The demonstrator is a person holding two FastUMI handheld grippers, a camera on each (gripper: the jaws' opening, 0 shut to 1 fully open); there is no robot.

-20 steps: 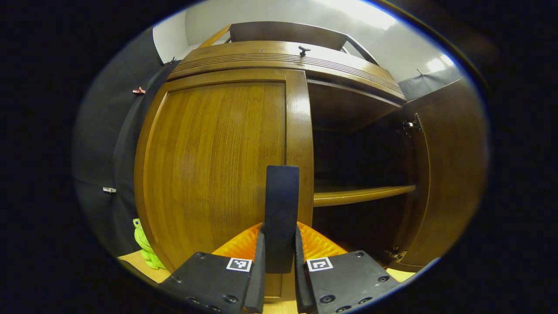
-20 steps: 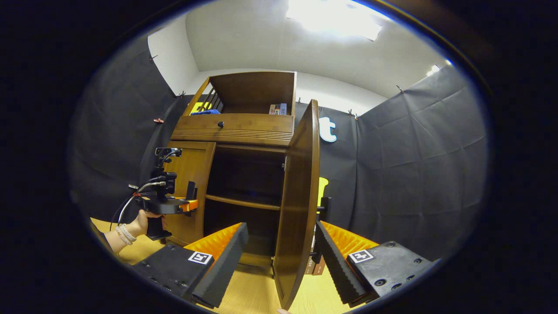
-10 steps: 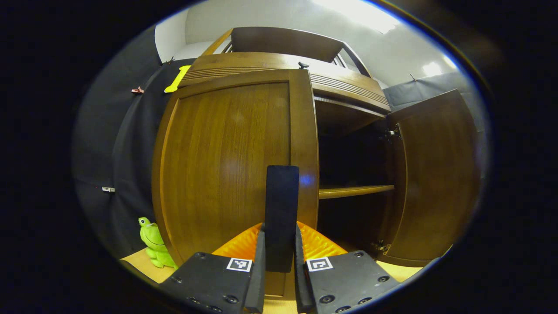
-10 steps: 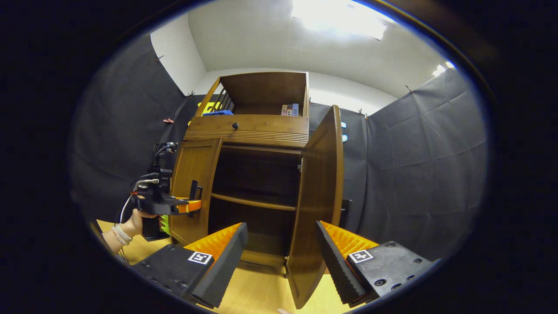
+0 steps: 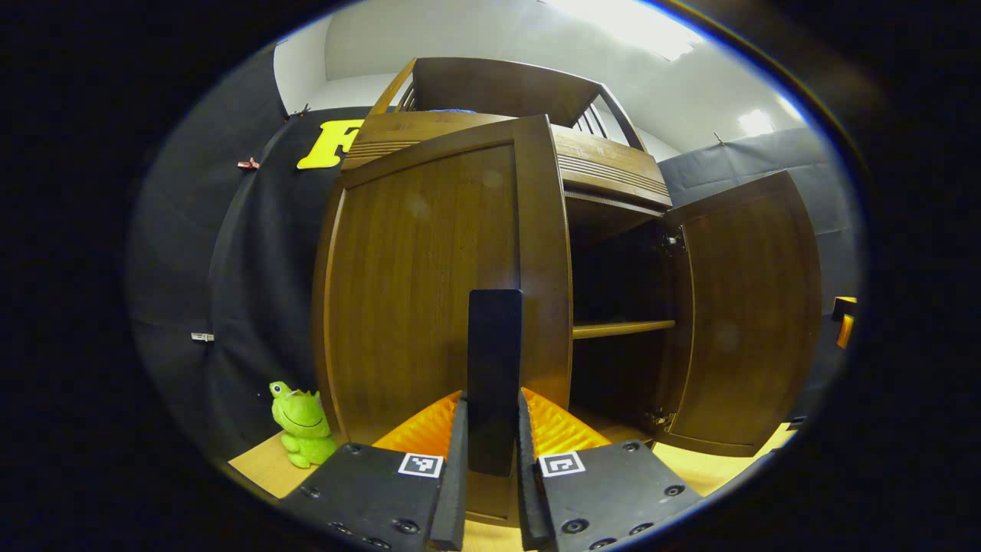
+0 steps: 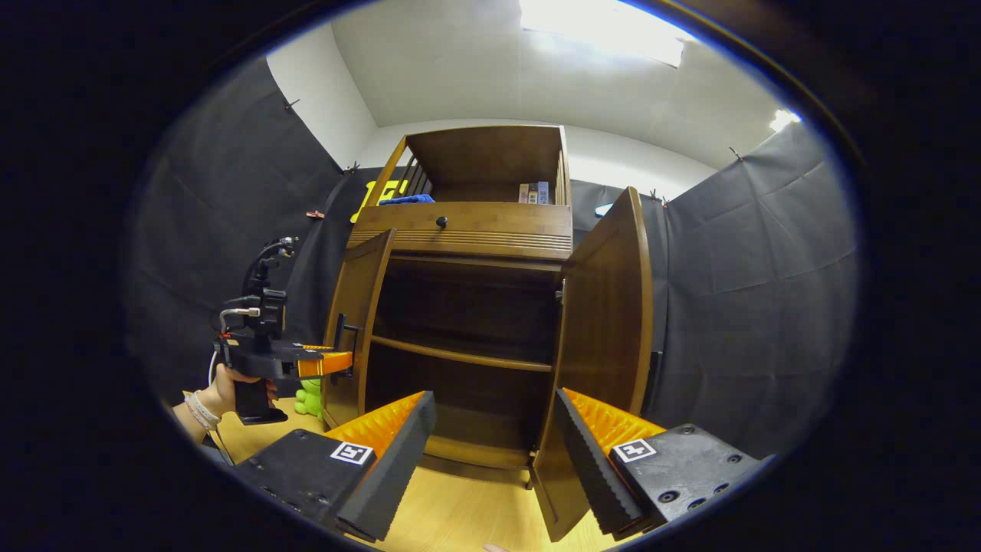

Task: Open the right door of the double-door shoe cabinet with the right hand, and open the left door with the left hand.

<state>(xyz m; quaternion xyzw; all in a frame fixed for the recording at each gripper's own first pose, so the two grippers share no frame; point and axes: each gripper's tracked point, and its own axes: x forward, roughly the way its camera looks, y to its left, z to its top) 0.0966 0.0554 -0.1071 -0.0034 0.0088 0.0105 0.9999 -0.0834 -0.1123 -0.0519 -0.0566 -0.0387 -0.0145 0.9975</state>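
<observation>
The wooden shoe cabinet (image 6: 467,230) stands ahead with both doors off their frame. In the left gripper view my left gripper (image 5: 492,468) is shut on the black handle (image 5: 494,360) of the left door (image 5: 429,284), which stands partly swung out. The right door (image 5: 747,314) hangs wide open beside the dark shelves. In the right gripper view my right gripper (image 6: 494,452) is open and holds nothing, a little back from the right door (image 6: 605,337). The left gripper (image 6: 326,362), held by a hand, grips the left door (image 6: 360,322) there.
A green frog toy (image 5: 300,423) sits on the wooden floor (image 6: 460,514) left of the cabinet. A middle shelf (image 6: 460,356) crosses the dark inside. A drawer with a knob (image 6: 441,221) and an open top box sit above. Black cloth walls close in both sides.
The left door has swung outward with my left gripper on its handle. The right door has swung farther open, and my right gripper has drawn back from it.
</observation>
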